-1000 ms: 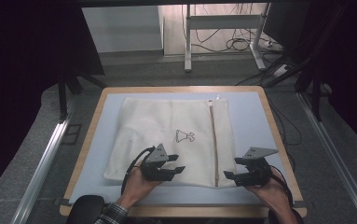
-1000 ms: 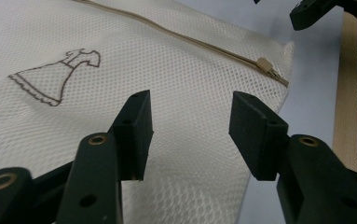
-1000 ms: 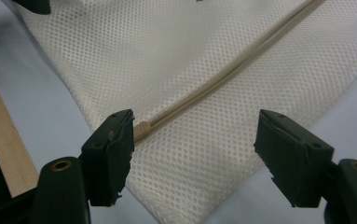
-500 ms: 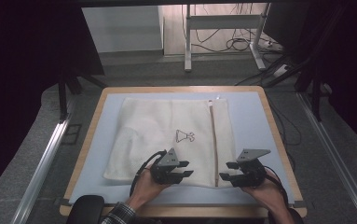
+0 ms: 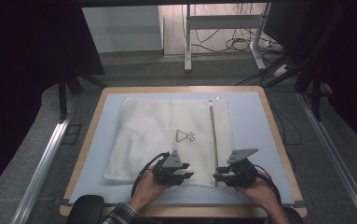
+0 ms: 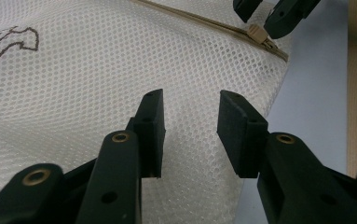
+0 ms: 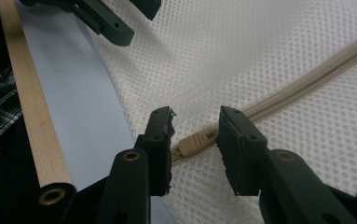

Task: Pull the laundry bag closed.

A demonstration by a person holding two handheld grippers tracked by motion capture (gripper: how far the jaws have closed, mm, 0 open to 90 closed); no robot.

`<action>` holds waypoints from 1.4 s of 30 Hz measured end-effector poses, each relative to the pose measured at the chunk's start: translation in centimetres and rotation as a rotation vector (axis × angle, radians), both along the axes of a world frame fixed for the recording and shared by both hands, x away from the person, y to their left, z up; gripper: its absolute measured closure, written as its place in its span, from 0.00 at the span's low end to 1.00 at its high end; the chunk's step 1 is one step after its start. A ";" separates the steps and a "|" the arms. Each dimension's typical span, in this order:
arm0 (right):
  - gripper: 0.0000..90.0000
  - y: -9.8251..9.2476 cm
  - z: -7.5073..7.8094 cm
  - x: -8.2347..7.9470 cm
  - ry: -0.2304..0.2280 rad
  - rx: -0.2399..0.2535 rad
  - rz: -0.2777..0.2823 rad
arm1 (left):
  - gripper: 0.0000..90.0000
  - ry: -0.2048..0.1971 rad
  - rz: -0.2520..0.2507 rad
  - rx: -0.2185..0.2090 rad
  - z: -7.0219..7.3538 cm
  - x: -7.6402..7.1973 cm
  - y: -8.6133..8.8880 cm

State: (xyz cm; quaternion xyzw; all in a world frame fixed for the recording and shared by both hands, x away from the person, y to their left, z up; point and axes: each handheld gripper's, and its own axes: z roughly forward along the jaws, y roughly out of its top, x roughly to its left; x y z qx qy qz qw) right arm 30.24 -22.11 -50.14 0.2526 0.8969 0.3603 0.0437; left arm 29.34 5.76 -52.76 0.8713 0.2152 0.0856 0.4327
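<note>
The white mesh laundry bag (image 5: 167, 140) lay flat on my bench (image 5: 255, 116), its beige zipper (image 5: 212, 140) running lengthwise. My right tool (image 7: 195, 135) had been closing, its jaws apart around the zipper pull (image 7: 192, 143); my left tool (image 6: 190, 126) hovered with jaws apart over mesh.

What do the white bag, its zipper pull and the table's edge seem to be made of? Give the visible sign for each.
Bag: probably synthetic mesh fabric, matte; a regular pattern of small holes covers it.
Zipper pull: likely moulded plastic, beige and smooth, though the look leaves that open.
Table edge: seemingly light wood or wood veneer, with fine grain lines and a pale tan tone.
</note>
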 end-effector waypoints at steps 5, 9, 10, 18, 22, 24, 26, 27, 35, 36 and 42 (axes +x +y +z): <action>0.79 0.4 -0.4 0.2 0.029 -0.019 0.019 | 0.68 0.002 0.000 0.002 0.0 0.0 0.0; 0.83 0.3 -0.1 0.1 0.020 -0.018 0.022 | 0.68 0.002 0.000 0.000 0.0 0.0 0.0; 0.85 0.2 0.1 0.0 0.023 0.002 0.030 | 0.68 0.002 -0.001 0.000 0.0 0.0 0.0; 0.88 0.6 0.0 -0.6 0.029 -0.049 0.077 | 0.68 0.000 -0.004 0.003 0.0 0.0 0.0; 0.95 0.8 0.2 -0.7 0.004 -0.063 0.078 | 0.68 -0.002 -0.009 0.006 0.1 0.0 0.0; 0.95 0.8 0.2 -0.7 0.002 -0.066 0.077 | 0.68 0.001 -0.009 -0.008 0.1 -0.2 -0.2; 0.96 0.8 0.2 -0.7 -0.003 -0.072 0.079 | 0.67 -0.002 -0.009 -0.014 0.2 -0.3 -0.4; 0.96 0.8 0.2 -0.7 -0.003 -0.072 0.079 | 0.66 -0.002 -0.009 -0.014 0.2 -0.3 -0.4; 0.95 0.9 0.1 -0.7 0.003 -0.082 0.079 | 0.67 0.019 -0.068 -0.026 0.2 -0.8 -2.3; 0.95 0.9 0.1 -0.7 0.001 -0.086 0.081 | 0.67 0.014 -0.071 -0.007 0.1 -1.0 -2.7; 0.93 1.3 -0.2 -0.7 -0.015 -0.098 0.072 | 0.68 0.019 -0.063 0.016 -0.2 -0.7 -2.5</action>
